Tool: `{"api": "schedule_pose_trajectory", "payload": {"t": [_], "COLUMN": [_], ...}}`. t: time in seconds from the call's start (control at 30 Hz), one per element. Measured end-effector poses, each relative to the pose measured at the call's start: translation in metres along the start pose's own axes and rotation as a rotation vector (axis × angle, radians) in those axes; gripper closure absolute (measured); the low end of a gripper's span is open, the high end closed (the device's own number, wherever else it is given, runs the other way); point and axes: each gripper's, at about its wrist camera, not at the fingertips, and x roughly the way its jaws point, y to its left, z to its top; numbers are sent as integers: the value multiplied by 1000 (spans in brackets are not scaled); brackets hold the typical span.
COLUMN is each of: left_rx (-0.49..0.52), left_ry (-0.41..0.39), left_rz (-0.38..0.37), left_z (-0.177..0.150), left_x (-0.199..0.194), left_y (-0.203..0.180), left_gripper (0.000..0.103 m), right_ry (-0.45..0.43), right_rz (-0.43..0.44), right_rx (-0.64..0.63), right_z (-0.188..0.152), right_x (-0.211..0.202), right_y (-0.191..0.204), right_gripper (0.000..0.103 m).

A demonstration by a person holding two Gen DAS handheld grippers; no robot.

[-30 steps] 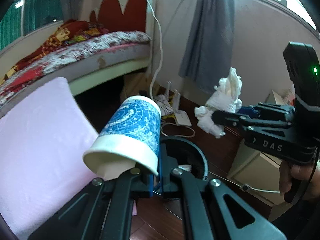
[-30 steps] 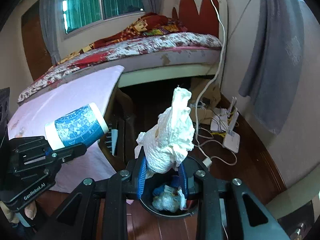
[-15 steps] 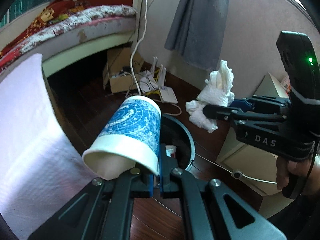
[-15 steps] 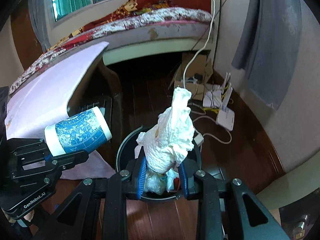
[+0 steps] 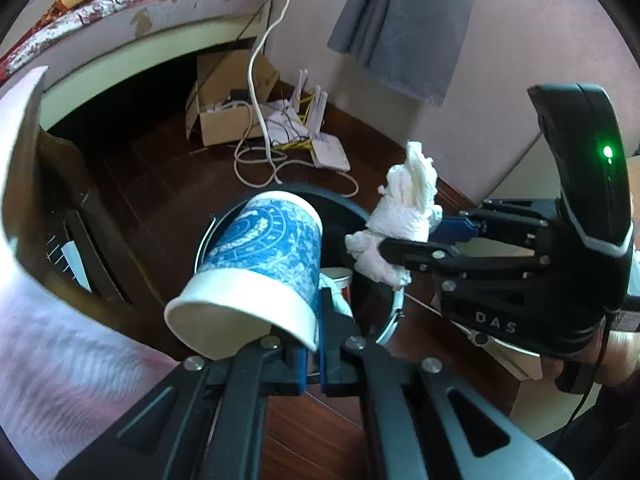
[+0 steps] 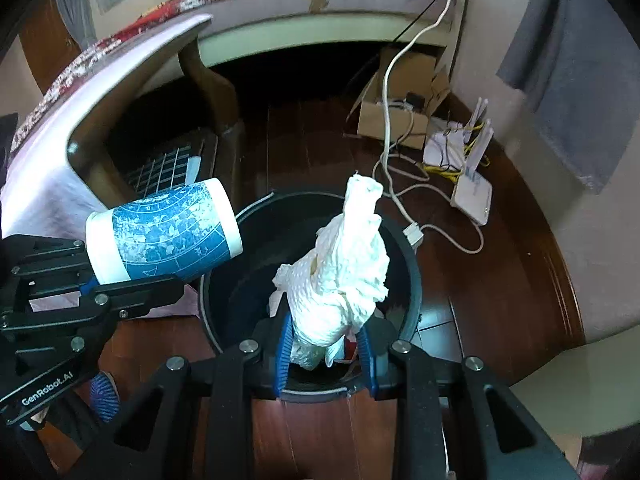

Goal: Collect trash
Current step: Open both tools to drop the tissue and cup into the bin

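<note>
Disposal is the step in hand: both claws hang over the round black trash bin that stands on the dark wooden floor, each with a piece of rubbish. The left claw is clamped on the rim wall of a blue-and-white patterned paper cup, which lies tilted on its side; its long axis runs from the open mouth, nearest the left wrist camera, to its closed base, which points away over the bin's near-left rim. The right claw grips a crumpled white paper towel wad that stands tall, its long axis roughly upright with a twisted tip on top, above the middle of the bin's opening. Some rubbish already shows inside the bin. The next move, I judge, calls for parting the fingers of each claw while the load sits inside the rim; the cup hangs near the edge, so it may want a nudge inward first.
</note>
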Motion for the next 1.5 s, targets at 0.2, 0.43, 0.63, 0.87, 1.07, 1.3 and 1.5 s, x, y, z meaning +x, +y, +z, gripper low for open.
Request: {"api": "schedule_pose_trajectory", "payload": {"t": [0.2, 0.43, 0.63, 0.87, 1.07, 1.3, 1.5], "left_rx": [-42, -75, -90, -90, -90, -105, -128], "left_ry": [84, 38, 21, -25, -86, -146, -208], "left_rz": [-16, 57, 81, 108, 151, 198, 246], "left_z": [2, -7, -7, -15, -23, -37, -53], "left_x": [29, 21, 13, -18, -57, -101, -139], "left_y": [11, 21, 25, 20, 21, 30, 40], "left_gripper": [33, 13, 12, 11, 5, 5, 3], "right_ry": [103, 99, 83, 49, 11, -38, -93], "right_rz": [-31, -113, -132, -142, -181, -154, -114], "right_rx": [5, 164, 126, 89, -9, -11, -17], "right_z": [3, -1, -5, -12, -12, -16, -22], "right_x": [40, 38, 26, -4, -34, -66, -102], "right_y": [-14, -59, -44, -25, 9, 43, 87], "right_gripper": [8, 3, 2, 1, 0, 0, 0]}}
